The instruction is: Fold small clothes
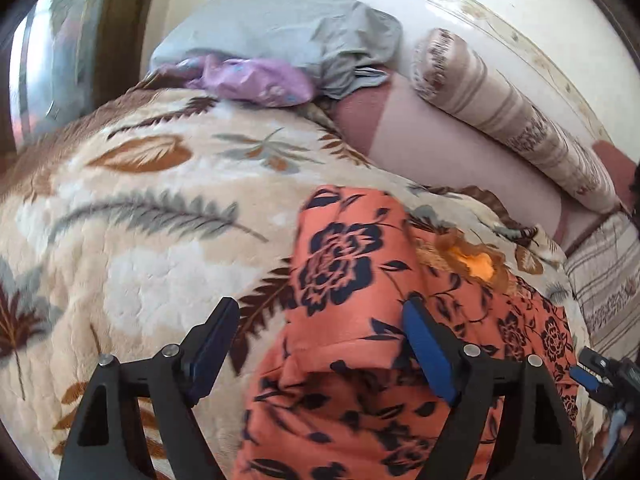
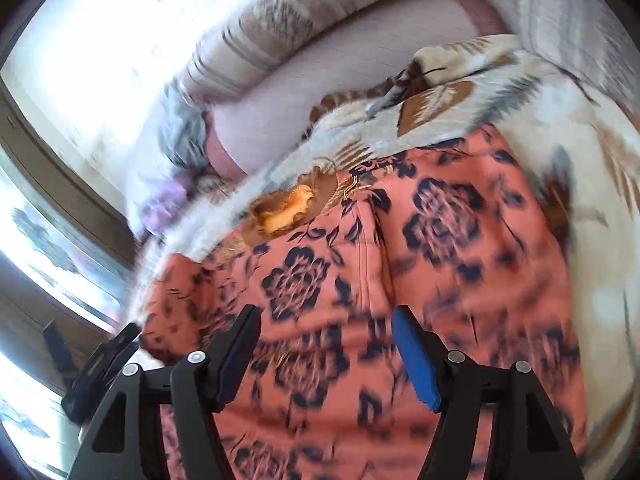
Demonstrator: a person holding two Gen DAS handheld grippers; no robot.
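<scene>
An orange garment with dark blue flowers (image 1: 344,264) lies on a cream leaf-patterned blanket (image 1: 132,208). Part of it is folded over, with a fold edge near the bottom middle of the left wrist view. My left gripper (image 1: 320,312) is open, its jaws wide apart just above the garment's left part. My right gripper (image 2: 326,320) is open too, over the garment (image 2: 440,216), which fills most of the blurred right wrist view. The other gripper (image 1: 600,376) shows at the right edge of the left wrist view. Neither holds anything.
A grey cloth (image 1: 288,28) and a purple cloth (image 1: 256,78) lie at the far end of the bed. A striped bolster pillow (image 1: 516,116) lies along the white wall. A pink sheet (image 1: 440,148) shows beside the blanket. A window (image 2: 36,264) is at the left.
</scene>
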